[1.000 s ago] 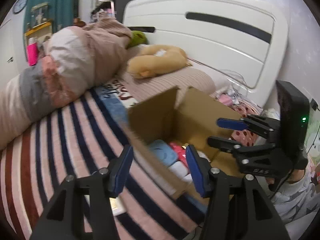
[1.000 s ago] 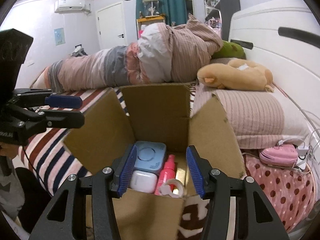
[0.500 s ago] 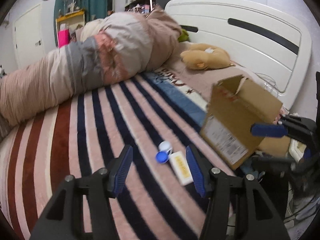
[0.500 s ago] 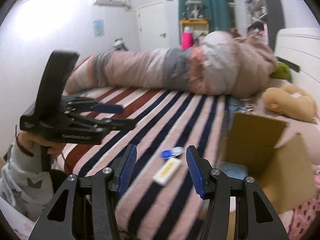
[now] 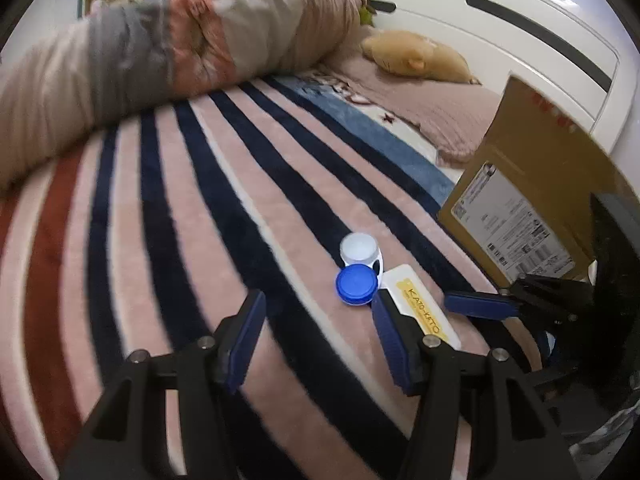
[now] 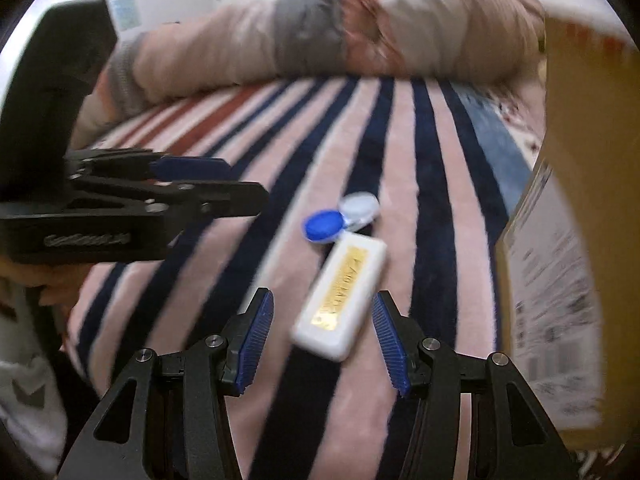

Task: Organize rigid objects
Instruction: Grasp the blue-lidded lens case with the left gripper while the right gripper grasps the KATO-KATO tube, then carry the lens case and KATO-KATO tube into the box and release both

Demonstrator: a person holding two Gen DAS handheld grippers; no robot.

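Both tools (image 5: 318,338) (image 6: 322,338) spread apart, empty; white case (image 6: 342,300) blurred, its label unreadable.

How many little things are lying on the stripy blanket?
2. A contact lens case with one blue and one white cap, and a white case with a yellow label right beside it, near the box. More may be hidden behind the grippers.

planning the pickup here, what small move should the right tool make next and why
Probably ease the right tool forward and down over the white rectangular case with the yellow label. Its jaws are open and empty, and the case lies loose on the striped blanket just ahead, between the fingers.
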